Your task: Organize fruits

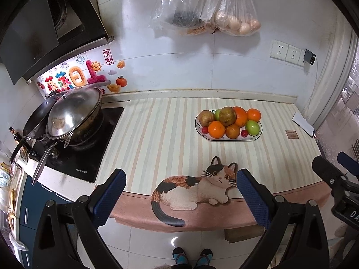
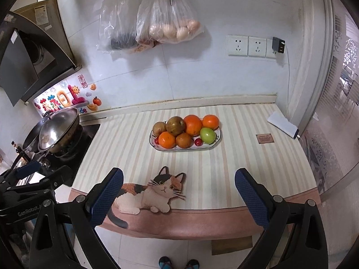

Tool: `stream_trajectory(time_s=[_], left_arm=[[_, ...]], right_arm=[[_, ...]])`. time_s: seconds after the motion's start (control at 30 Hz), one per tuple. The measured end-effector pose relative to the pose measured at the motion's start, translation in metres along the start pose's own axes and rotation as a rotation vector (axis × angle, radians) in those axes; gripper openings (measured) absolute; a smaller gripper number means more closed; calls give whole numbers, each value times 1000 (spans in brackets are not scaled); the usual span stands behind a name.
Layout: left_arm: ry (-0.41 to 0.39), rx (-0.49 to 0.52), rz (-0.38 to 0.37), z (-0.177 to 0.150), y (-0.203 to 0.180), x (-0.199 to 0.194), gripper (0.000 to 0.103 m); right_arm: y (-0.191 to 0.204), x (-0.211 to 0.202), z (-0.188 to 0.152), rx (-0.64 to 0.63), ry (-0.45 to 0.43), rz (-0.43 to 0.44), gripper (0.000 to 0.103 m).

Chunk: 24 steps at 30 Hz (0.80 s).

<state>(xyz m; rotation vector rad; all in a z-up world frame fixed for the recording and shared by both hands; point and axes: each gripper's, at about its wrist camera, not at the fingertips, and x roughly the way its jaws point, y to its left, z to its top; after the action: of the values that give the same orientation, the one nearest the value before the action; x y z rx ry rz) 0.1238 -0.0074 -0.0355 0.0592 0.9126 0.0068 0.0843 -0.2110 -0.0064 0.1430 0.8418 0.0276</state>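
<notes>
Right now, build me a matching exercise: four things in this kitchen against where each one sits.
Things:
1. plate of fruit
2. egg bag
3. wok lid
4. charger

Places:
A. plugged into the wall outlets
B. on the striped mat, behind the cat picture
C. hanging on the wall tiles
D. on the pans at the stove, far left

Pairs: 1-B, 2-C, 3-D, 4-A

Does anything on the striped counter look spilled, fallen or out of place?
Nothing stands out. All fruit sits piled on the oval white plate, none spilled onto the striped cloth. Both claws are open, holding nothing.
</notes>
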Motion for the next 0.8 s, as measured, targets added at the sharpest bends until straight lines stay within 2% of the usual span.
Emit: stream_trajectory(time_s=[0.8], left_arm=[[5,11,-11,-2,3,1,101]], right_arm=[[11,3,-5,-16,10,-7,102]])
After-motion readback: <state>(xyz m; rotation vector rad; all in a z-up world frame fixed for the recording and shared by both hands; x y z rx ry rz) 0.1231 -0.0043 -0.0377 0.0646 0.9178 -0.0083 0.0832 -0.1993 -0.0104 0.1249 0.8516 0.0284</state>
